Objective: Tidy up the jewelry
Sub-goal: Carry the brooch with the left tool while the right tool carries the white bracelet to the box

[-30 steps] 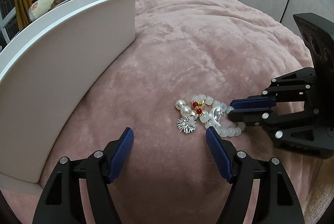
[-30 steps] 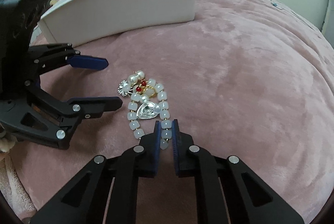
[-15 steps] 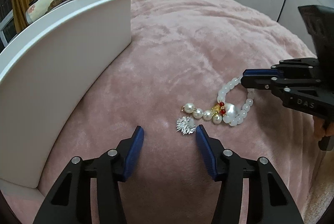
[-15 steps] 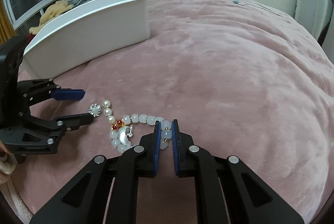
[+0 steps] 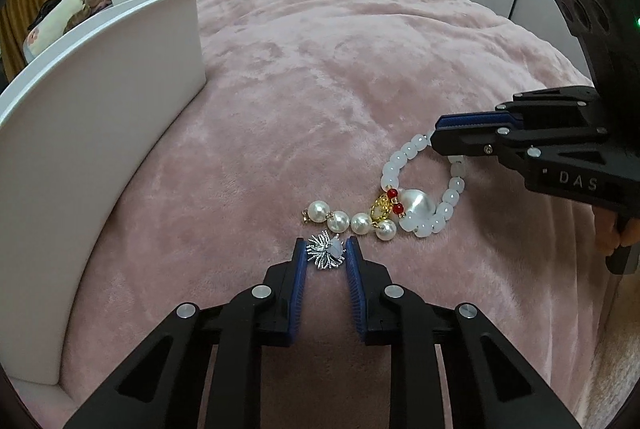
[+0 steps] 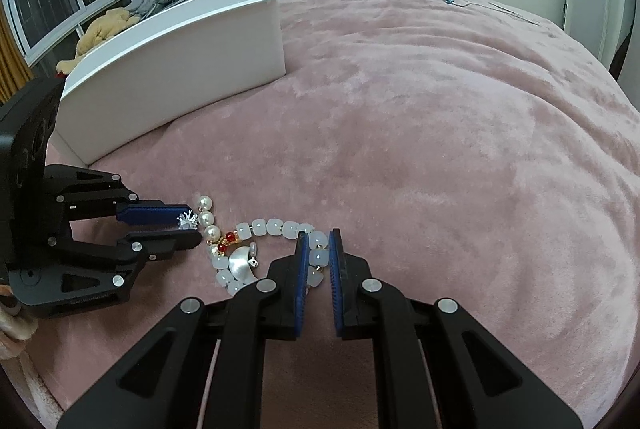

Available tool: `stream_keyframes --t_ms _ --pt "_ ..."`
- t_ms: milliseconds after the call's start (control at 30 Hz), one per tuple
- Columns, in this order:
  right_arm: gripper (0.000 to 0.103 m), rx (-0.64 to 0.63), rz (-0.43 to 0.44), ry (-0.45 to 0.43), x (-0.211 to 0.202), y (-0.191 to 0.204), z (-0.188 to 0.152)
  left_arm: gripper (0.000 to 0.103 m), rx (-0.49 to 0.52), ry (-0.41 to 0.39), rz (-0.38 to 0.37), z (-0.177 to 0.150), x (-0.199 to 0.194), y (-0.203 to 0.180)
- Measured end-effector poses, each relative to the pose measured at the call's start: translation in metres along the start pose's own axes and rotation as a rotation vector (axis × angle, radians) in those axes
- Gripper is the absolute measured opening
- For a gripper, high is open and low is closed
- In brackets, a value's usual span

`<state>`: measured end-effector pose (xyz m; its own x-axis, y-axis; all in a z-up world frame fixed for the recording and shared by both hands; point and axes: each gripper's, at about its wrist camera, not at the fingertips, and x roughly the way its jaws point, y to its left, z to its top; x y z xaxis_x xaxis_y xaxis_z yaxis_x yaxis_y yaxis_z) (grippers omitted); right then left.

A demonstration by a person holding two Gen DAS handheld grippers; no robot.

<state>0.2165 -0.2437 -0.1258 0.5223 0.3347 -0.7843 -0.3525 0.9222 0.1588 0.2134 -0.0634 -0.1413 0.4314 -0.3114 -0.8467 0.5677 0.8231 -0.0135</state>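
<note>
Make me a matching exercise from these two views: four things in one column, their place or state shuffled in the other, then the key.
1. silver starburst charm
2. white bead bracelet
3. white box
4. string of pearls

A. standing at the blanket's edge
B. between the left gripper's fingers
C. pinched by the right gripper
D. lying loose on the pink blanket

Pairs: 1-B, 2-C, 3-A, 4-D

Open blanket ahead, box on your left

The white box [image 5: 100, 133] walled your left side; the pink blanket [image 6: 440, 149] lay bare beyond, perhaps except a small trinket [image 6: 450, 0] far off.
</note>
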Motion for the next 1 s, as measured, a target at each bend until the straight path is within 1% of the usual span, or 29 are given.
stream_keyframes --t_ms 167,267,367,467,600,700,800,900,1000 --pt "0.011 0.019 0.03 -0.016 -0.01 0.002 0.003 0.024 -0.015 0.004 -0.003 0.001 -0.007 0.002" --pt "0.011 0.029 0.047 -0.035 -0.021 0.007 0.005 0.024 -0.004 0.005 0.0 0.001 -0.015 0.0" --pt "0.011 0.025 0.061 -0.05 -0.031 0.014 0.007 0.024 -0.005 -0.011 0.008 0.001 -0.027 0.002" --pt "0.011 0.011 0.066 -0.065 -0.041 0.024 0.011 0.024 -0.026 -0.028 0.017 0.002 -0.041 0.008" --pt "0.011 0.016 0.086 -0.094 -0.056 0.034 0.022 0.024 -0.046 -0.044 0.036 0.001 -0.059 0.013" --pt "0.011 -0.016 0.077 -0.113 -0.069 0.046 0.032 0.024 -0.05 -0.056 0.058 0.001 -0.076 0.017" --pt "0.011 -0.046 0.07 -0.147 -0.085 0.059 0.044 0.024 -0.07 -0.1 0.066 0.001 -0.1 0.024" --pt "0.011 -0.051 0.074 -0.17 -0.098 0.067 0.057 0.024 -0.088 -0.119 0.069 0.0 -0.116 0.031" --pt "0.011 -0.095 0.064 -0.192 -0.112 0.084 0.074 0.024 -0.111 -0.148 0.088 0.0 -0.134 0.038"
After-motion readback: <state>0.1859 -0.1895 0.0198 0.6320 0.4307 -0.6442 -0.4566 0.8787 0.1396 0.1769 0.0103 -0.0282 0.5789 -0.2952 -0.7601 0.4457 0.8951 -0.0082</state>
